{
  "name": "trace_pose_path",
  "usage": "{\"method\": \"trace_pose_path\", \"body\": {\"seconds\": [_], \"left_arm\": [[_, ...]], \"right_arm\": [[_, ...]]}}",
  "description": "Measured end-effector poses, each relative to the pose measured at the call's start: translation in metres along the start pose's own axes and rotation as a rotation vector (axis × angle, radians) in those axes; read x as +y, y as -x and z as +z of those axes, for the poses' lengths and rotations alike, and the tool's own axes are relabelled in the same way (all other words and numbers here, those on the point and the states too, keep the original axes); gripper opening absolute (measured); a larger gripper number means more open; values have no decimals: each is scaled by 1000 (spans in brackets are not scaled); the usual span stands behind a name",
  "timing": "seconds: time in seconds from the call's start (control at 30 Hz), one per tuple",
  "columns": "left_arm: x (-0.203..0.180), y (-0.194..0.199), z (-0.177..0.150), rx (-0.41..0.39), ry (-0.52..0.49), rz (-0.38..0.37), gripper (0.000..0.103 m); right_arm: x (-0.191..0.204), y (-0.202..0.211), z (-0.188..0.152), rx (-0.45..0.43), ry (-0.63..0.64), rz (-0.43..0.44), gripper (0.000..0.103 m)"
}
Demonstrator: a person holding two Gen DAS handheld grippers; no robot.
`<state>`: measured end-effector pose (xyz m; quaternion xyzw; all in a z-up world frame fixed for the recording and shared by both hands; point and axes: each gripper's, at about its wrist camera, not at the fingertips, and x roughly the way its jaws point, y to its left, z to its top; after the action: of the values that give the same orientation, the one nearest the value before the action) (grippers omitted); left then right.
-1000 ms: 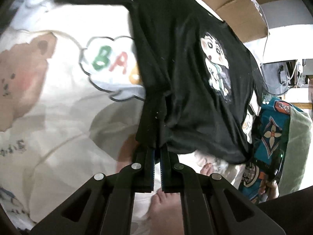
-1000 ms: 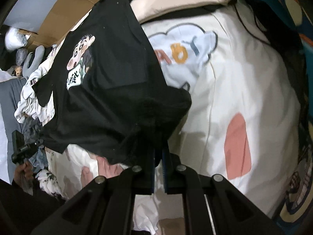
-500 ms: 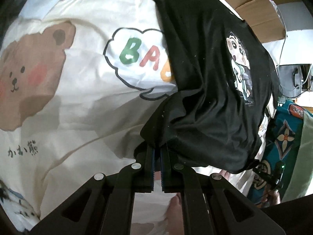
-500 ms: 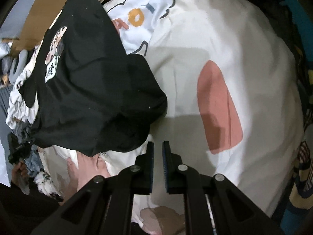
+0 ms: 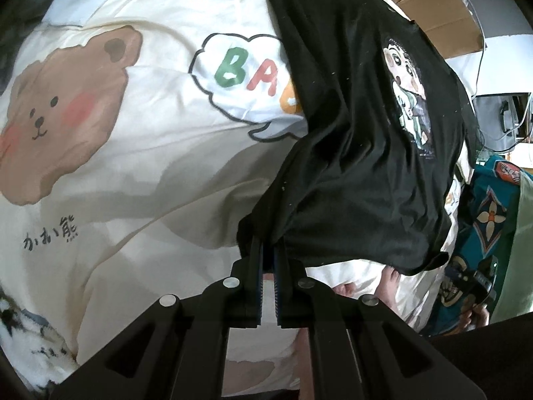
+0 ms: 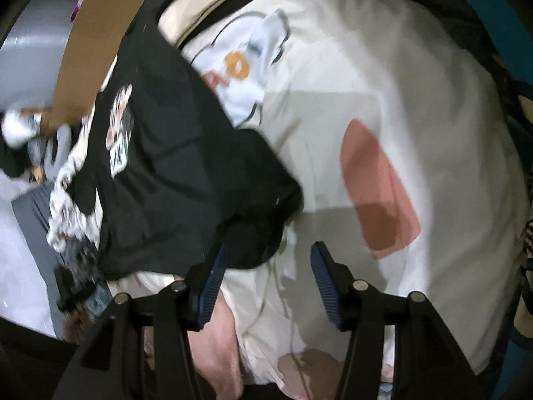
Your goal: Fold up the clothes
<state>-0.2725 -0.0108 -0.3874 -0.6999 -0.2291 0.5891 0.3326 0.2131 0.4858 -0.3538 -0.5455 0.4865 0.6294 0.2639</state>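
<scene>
On the cream quilt (image 5: pixel 140 173), a black T-shirt (image 5: pixel 349 153) lies folded.

The black shirt (image 5: pixel 359 153) covers the end of the speech bubble's (image 5: pixel 246 83) lettering and runs past the top edge. Its print (image 6: pixel 120 130) is motion-blurred in the right wrist view.

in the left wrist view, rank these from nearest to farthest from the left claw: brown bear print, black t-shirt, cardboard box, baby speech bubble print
1. black t-shirt: pinched in the left claw, draping up and right.
2. baby speech bubble print: above the claw, partly under the shirt.
3. brown bear print: far left on the cream bedding.
4. cardboard box: top right, beyond the shirt.
</scene>
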Motion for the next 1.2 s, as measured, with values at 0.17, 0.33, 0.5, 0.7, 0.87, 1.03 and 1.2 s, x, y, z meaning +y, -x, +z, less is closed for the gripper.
{"method": "trace_pose_path", "body": {"seconds": [0.17,0.33,0.5,0.7,0.87,1.03,1.2], "left_arm": [[-1,-4,-6,13,-47,19,6],[2,-8,-12,14,-93,49,50],[10,-17,-16,20,-89,45,50],[17,-49,-19,40,-85,27,50],[12,-66,-19,3,-112,1,50],[4,-71,-17,-26,-139,-15,29],[-2,-60,-17,-22,-161,-33,8]], "right_arm": [[-14,-3,15,2,-54,-13,51],[-20,-16,23,29,-111,-6,51],[-20,-34,22,86,-133,-19,51],[-14,-43,15,111,-132,1,51],[-6,-46,12,112,-133,44,51],[-2,-52,10,138,-121,45,31],[0,-51,6,152,-90,13,5]]}}
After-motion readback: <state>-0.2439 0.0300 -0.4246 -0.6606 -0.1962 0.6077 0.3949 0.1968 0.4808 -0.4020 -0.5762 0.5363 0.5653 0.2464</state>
